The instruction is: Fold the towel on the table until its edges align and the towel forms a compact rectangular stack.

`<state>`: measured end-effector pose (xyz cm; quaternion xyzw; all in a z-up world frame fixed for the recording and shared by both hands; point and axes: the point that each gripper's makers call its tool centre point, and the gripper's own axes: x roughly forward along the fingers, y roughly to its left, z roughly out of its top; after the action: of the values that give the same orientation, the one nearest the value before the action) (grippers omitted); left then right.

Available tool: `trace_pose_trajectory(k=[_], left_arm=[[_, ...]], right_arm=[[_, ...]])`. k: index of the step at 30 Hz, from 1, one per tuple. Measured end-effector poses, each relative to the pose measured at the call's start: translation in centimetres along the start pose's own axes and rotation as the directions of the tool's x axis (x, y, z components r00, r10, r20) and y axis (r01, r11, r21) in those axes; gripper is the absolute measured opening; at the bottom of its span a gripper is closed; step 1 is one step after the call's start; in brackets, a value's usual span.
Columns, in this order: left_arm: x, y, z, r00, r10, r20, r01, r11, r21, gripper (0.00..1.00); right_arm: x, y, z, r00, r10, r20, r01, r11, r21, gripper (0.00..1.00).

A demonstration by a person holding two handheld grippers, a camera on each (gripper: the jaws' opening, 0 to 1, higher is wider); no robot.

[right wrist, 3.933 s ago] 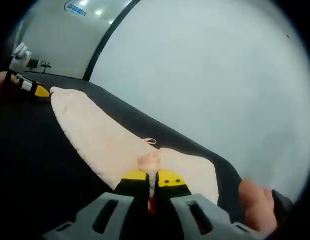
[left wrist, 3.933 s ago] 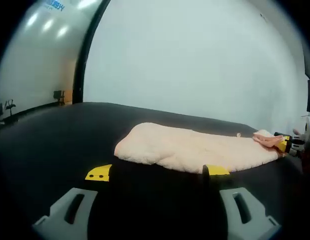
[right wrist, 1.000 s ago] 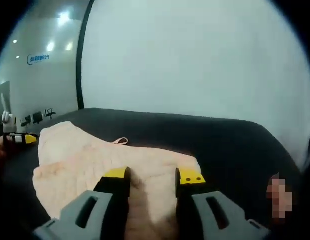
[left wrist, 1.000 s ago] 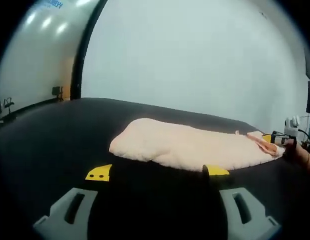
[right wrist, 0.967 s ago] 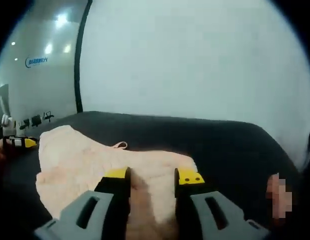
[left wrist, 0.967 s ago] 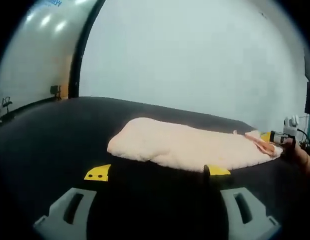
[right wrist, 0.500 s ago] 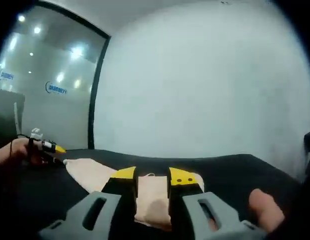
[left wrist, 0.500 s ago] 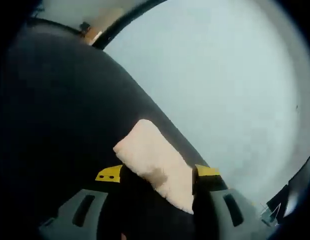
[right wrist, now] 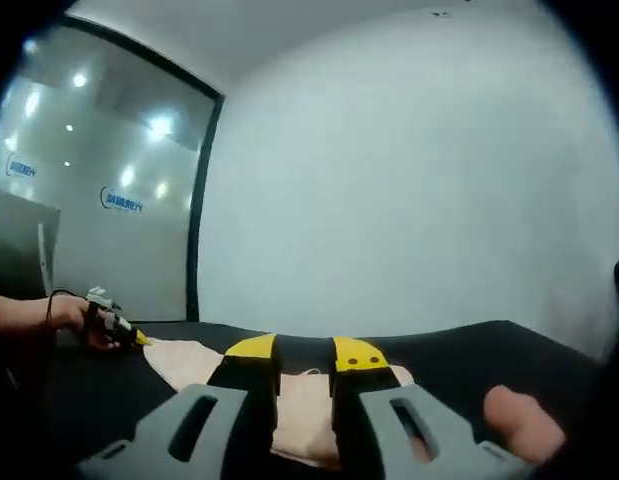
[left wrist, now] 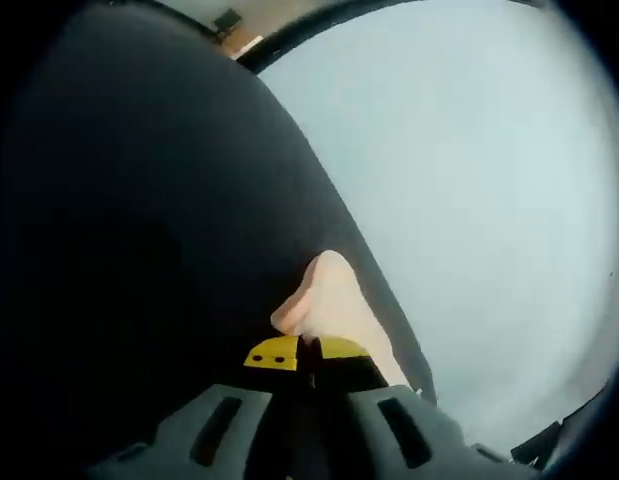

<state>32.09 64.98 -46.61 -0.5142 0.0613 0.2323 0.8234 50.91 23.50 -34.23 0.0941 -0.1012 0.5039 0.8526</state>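
In the left gripper view the pale peach towel looks soft and fluffy. It lies on the black bench, low in the middle of the picture, and the view is tipped. The left gripper has its jaws pinched together on the towel's edge. In the right gripper view the towel lies low in the middle, and the right gripper has its jaws a little apart around it. The other gripper sits at the far left, touching the towel's far corner.

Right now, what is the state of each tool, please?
Left tool: shut on the towel.
Right tool: open, jaws either side of the towel's edge.
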Motion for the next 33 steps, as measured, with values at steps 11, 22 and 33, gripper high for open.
trace_pose_trajectory(k=[11, 22, 33], left_arm=[[-1.8, -6.9, 1.4, 0.984, -0.06, 0.17, -0.044, 0.835, 0.548, 0.07], [0.2, -14.5, -5.3, 0.988, -0.156, -0.008, 0.115, 0.691, 0.713, 0.06], [1.8, -17.1, -12.5, 0.972, -0.168, -0.165, 0.232, 0.568, 0.79, 0.06]], right_arm=[[-0.1, 0.9, 0.1, 0.999, 0.038, 0.008, -0.038, 0.999, 0.001, 0.16], [0.0, 0.4, 0.1, 1.0, 0.021, 0.005, -0.021, 1.0, -0.002, 0.16], [0.0, 0.3, 0.2, 1.0, 0.016, 0.014, -0.016, 1.0, 0.0, 0.16]])
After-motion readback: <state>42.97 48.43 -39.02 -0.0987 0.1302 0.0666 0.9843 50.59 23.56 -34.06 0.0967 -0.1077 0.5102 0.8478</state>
